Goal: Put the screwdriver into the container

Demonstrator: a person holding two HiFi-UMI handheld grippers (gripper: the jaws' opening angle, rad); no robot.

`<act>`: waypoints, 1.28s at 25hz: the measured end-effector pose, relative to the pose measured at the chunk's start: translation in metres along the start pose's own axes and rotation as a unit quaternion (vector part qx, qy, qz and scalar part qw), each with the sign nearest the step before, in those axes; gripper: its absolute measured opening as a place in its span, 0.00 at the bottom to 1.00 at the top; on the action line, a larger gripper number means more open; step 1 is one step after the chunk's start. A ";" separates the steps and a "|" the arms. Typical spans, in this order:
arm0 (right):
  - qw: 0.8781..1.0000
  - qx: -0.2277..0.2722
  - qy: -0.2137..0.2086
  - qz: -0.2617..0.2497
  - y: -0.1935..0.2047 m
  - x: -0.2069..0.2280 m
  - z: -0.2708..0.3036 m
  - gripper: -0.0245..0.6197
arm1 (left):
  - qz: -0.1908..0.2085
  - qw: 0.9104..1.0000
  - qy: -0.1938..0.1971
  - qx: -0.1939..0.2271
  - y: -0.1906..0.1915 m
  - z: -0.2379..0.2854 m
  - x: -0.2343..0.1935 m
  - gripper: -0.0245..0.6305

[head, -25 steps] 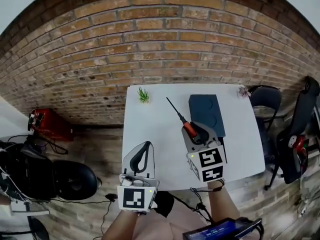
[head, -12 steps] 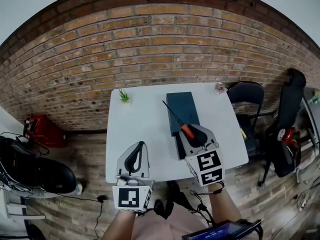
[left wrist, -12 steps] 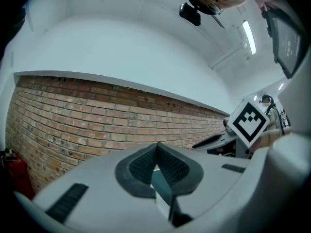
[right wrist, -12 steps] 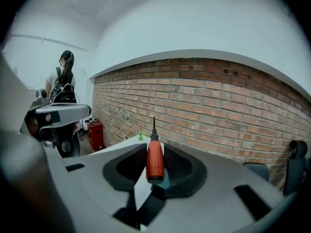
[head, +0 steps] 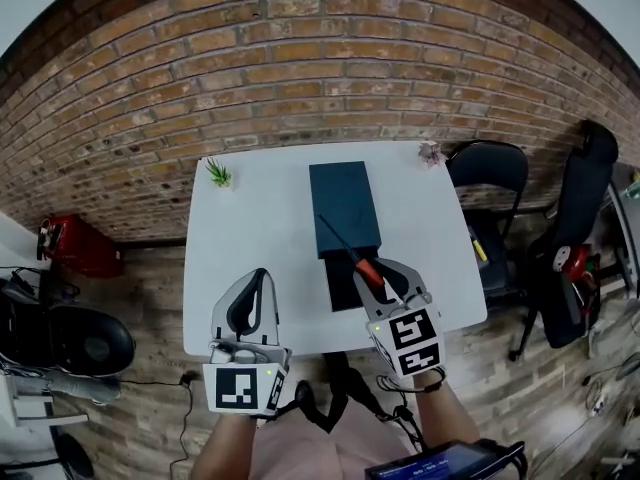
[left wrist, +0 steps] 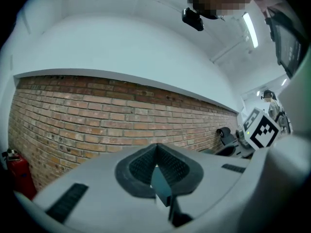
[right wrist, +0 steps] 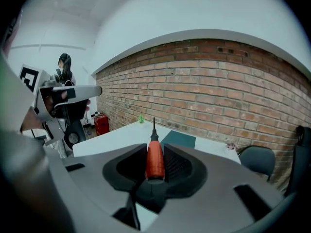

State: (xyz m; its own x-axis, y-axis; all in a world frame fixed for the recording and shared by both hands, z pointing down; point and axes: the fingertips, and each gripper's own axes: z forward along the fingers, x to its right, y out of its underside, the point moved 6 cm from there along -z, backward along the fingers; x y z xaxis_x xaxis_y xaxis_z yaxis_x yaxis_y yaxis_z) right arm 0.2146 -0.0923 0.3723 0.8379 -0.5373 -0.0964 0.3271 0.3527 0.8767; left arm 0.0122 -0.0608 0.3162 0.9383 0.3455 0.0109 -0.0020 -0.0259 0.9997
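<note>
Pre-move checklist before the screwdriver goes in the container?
1. Grip: right gripper has its fingers closed on the red handle of the screwdriver, shaft pointing forward: ok.
2. Alignment: in the head view the shaft lies across the near end of the container: ok. Height above it: cannot tell.
3. Container open to receive: cannot tell. There is a darker section at its near end, but it is unclear whether that is an opening or a lid.
4. Left gripper: shut, empty, held to the left of the container: ok.
5. Obstacles: small plant sits at the table's far left corner, away from the container: ok.
</note>
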 end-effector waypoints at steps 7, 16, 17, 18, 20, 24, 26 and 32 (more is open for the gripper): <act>0.999 -0.051 -0.011 0.012 0.051 0.009 0.003 0.21 | -0.001 1.000 0.009 -0.030 0.021 0.015 0.009 0.04; 0.994 -0.105 -0.016 0.029 0.098 0.015 0.003 0.21 | -0.008 0.998 0.024 -0.051 0.043 0.025 0.025 0.04; 0.993 -0.110 -0.017 0.030 0.102 0.016 0.004 0.21 | -0.010 0.998 0.025 -0.054 0.046 0.025 0.026 0.04; 0.993 -0.114 -0.019 0.030 0.105 0.017 0.006 0.21 | -0.011 0.998 0.024 -0.058 0.049 0.026 0.027 0.04; 0.992 -0.123 -0.023 0.031 0.111 0.018 0.008 0.21 | -0.012 0.998 0.024 -0.063 0.053 0.028 0.028 0.04; 0.989 -0.141 -0.031 0.031 0.117 0.019 0.016 0.21 | -0.017 0.997 0.021 -0.069 0.058 0.033 0.028 0.04; 0.988 -0.148 -0.035 0.030 0.121 0.020 0.022 0.21 | -0.018 0.997 0.020 -0.074 0.062 0.036 0.027 0.04; 0.984 -0.167 -0.051 0.030 0.128 0.022 0.039 0.21 | -0.022 0.995 0.014 -0.091 0.076 0.043 0.024 0.04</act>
State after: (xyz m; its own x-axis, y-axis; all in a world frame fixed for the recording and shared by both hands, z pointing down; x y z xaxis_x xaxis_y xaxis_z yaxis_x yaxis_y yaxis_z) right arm 0.2578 -0.0888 0.5013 0.8180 -0.5751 0.0133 0.4179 0.6099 0.6733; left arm 0.0488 -0.0945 0.3911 0.9288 0.3690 -0.0353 -0.0260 0.1600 0.9868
